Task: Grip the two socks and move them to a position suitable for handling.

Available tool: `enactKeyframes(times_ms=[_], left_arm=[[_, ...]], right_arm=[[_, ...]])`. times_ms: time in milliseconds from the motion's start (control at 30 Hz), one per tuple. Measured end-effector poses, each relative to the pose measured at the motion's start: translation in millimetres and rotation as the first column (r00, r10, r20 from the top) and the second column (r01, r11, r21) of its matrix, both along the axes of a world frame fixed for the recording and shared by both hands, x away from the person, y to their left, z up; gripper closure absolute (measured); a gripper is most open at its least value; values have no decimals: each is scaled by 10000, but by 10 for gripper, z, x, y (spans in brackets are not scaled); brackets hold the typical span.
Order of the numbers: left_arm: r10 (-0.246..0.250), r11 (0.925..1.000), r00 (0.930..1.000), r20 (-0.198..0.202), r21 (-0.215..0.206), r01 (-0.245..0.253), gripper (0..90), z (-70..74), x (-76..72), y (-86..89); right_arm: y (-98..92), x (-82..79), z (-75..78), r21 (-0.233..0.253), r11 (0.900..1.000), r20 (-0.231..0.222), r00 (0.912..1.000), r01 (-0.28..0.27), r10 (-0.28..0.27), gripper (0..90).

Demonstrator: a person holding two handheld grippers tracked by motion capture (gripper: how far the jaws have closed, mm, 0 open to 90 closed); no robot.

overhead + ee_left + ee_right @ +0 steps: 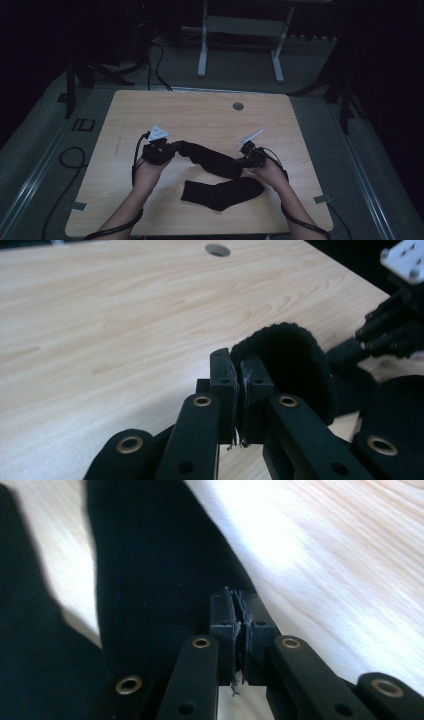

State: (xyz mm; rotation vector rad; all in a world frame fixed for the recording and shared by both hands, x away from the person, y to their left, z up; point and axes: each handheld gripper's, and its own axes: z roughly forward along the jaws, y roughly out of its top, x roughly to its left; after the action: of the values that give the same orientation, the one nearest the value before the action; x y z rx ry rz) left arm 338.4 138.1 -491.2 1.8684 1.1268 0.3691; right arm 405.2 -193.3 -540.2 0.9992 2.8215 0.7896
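Black, soft knitted sock (210,159), light and floppy, sags above the wooden surface (200,120) between left gripper (172,148) and right gripper (243,161), both jaws clamped on its ends, best held by the cuff.

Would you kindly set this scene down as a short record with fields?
Setting: wooden table in a dim room
Held sock: black sock stretched between both grippers
Left gripper: shut on one end of the held sock
Right gripper: shut on its other end
Second sock: black, lying flat on the table nearer the person, apart from both grippers
Table detail: round grommet hole near the far edge
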Motion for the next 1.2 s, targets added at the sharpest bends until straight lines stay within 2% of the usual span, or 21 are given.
enactKeyframes(times_ms=[67, 167, 233, 333, 400, 433, 467, 533, 600, 667, 700, 767, 833, 867, 900, 933, 967, 1000, 1100, 1200], left_arm=[[20, 10000, 9997, -225, 87, -18, 875, -60, 15, 6], [39, 10000, 9969, -787, -48, -43, 875, -181, 65, 26], [17, 9998, 9939, -1107, -191, -39, 874, -263, 92, 39], [-50, 9998, 9887, -1498, -179, 23, 874, -366, 116, 51], [-50, 9998, 9887, -1498, -179, 23, 873, -366, 116, 51], [-123, 9997, 9837, -1794, -218, 85, 872, -465, 130, 68], [-86, 9999, 9833, -1817, -124, 65, 871, -490, 132, 74], [-237, 9997, 9803, -1961, -154, 211, 865, -532, 141, 82], [0, 9999, 9841, -1776, 119, 22, 842, -539, 134, 104], [166, 9997, 9876, -1564, 206, -135, 756, -525, 129, 145], [401, 9988, 9887, -1441, 345, -355, 720, -513, 122, 166], [684, 9973, 9902, -1221, 340, -647, 622, -487, 114, 224], [1072, 9937, 9876, -1150, 442, -1027, 581, -458, 110, 289], [1177, 9928, 9882, -976, 334, -1149, 572, -444, 98, 316], [1112, 9938, 9905, -813, 178, -1101, 588, -425, 81, 340], [892, 9960, 9938, -656, -17, -895, 633, -411, 68, 348], [736, 9973, 9958, -552, -34, -739, 641, -400, 53, 334], [567, 9984, 9972, -488, 72, -564, 703, -393, 38, 307], [42, 9993, 9988, -483, 369, -25, 820, -411, 30, 186], [-224, 9984, 9976, -661, 494, 257, 874, -482, 68, 76]], right_arm=[[-60, 57, 5, -61, 9998, 16, 9998, 194, -193, 848], [-103, 127, 11, -217, 9987, 197, 9987, 465, -461, 829], [-107, 172, 13, -288, 9976, 360, 9975, 625, -615, 819], [-91, 231, 19, -541, 9953, 675, 9948, 802, -765, 806], [-87, 250, 17, -578, 9946, 767, 9937, 858, -813, 806], [-85, 297, 9, -523, 9943, 948, 9916, 929, -877, 783], [-85, 318, 6, -467, 9941, 972, 9909, 976, -927, 771], [-78, 352, 11, -224, 9949, 880, 9914, 987, -964, 689], [-61, 359, 40, -8, 9946, 859, 9910, 1034, -1030, 619], [-59, 348, 93, 381, 9941, 917, 9902, 1019, -1050, 597], [-64, 341, 128, 533, 9929, 998, 9888, 1061, -1110, 584], [-74, 309, 210, 742, 9898, 1344, 9823, 1214, -1306, 584], [-79, 261, 290, 1112, 9850, 1495, 9777, 1318, -1477, 649], [-69, 234, 315, 1252, 9843, 1521, 9780, 1244, -1429, 666], [-52, 206, 325, 1238, 9860, 1502, 9801, 1117, -1298, 774], [-28, 171, 322, 1147, 9884, 1461, 9825, 993, -1157, 803], [-2, 143, 303, 1097, 9901, 1359, 9854, 879, -1026, 820], [22, 116, 276, 1065, 9914, 1263, 9879, 766, -899, 856], [85, 55, 162, 561, 9966, 1299, 9892, 608, -676, 875], [76, 59, 68, 392, 9966, 1236, 9893, 728, -771, 874]])
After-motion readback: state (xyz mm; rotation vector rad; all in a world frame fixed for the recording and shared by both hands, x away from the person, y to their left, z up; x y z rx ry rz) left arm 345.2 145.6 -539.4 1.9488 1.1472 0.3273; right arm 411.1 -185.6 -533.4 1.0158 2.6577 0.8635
